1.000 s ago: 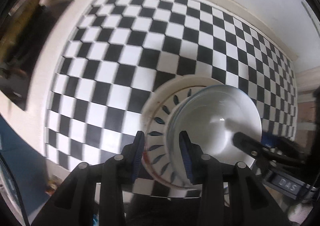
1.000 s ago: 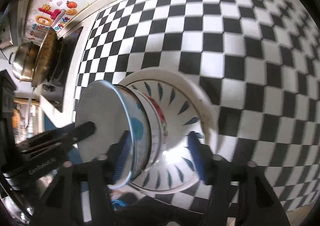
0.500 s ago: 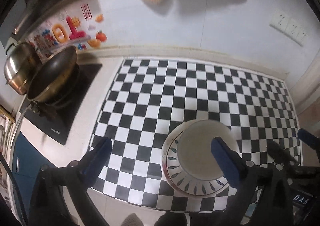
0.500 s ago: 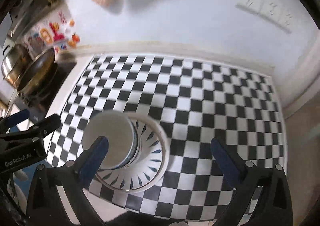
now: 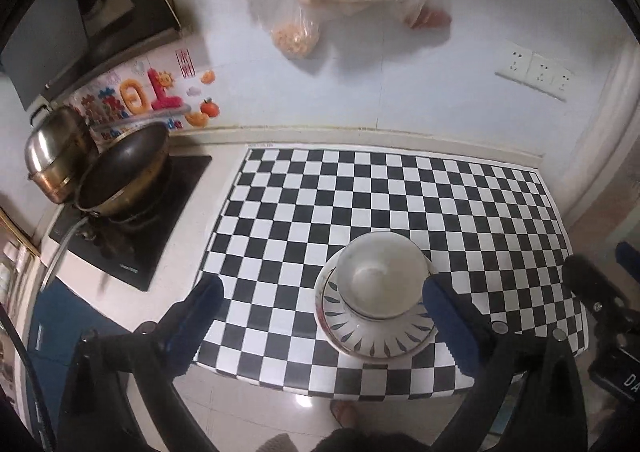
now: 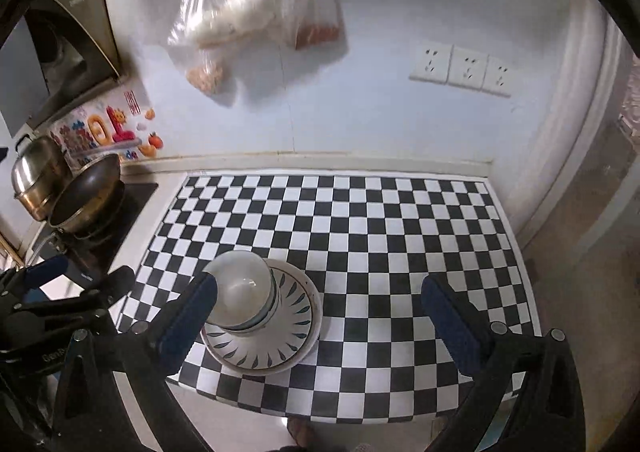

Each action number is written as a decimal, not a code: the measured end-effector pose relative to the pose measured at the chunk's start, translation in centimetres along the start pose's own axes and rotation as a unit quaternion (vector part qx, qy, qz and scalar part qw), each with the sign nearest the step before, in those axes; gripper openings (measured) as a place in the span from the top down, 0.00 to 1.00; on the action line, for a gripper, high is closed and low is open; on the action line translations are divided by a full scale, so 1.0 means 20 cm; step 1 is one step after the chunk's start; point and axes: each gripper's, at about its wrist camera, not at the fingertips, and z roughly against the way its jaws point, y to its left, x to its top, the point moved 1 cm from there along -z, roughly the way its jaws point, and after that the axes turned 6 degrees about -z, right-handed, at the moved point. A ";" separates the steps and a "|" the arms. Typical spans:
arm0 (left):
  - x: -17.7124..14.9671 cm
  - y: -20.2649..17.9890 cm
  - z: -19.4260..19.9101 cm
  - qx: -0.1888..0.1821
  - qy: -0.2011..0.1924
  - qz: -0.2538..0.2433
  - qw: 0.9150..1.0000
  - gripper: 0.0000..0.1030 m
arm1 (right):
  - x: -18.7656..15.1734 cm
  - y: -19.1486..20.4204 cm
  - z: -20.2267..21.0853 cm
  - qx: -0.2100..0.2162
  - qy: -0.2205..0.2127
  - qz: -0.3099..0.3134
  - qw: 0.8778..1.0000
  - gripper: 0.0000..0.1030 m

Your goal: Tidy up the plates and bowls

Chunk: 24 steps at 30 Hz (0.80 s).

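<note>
The left gripper [image 5: 322,304] and the right gripper [image 6: 318,302] both stand wide open and hold nothing. The stacked bowls [image 5: 380,278] sit on the plate [image 5: 374,336] below, near the left gripper's right finger and the right gripper's left finger.

Even, cool indoor light is cast across both wrist views; the white wall [image 5: 400,100] is washed pale. Soft shadows are thrown on it behind the hanging plastic bags [image 6: 236,20], which are slightly blurred. A small glare spot is caught inside the bowl [image 6: 240,292]. Straight checkered mat [image 5: 360,196] lines are bowed by fisheye distortion, and corners are vignetted black
</note>
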 end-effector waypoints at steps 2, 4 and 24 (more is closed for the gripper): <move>-0.03 -0.01 0.08 -0.001 -0.011 0.002 1.000 0.01 | -0.02 -0.01 0.08 -0.001 -0.008 -0.001 1.000 0.00; -0.05 -0.01 0.16 0.002 -0.021 0.003 1.000 0.01 | -0.05 -0.02 0.16 -0.002 -0.017 -0.002 1.000 0.00; -0.56 0.01 1.07 0.044 -0.080 0.007 0.996 0.01 | -0.54 -0.03 1.15 0.007 -0.069 0.005 0.998 0.00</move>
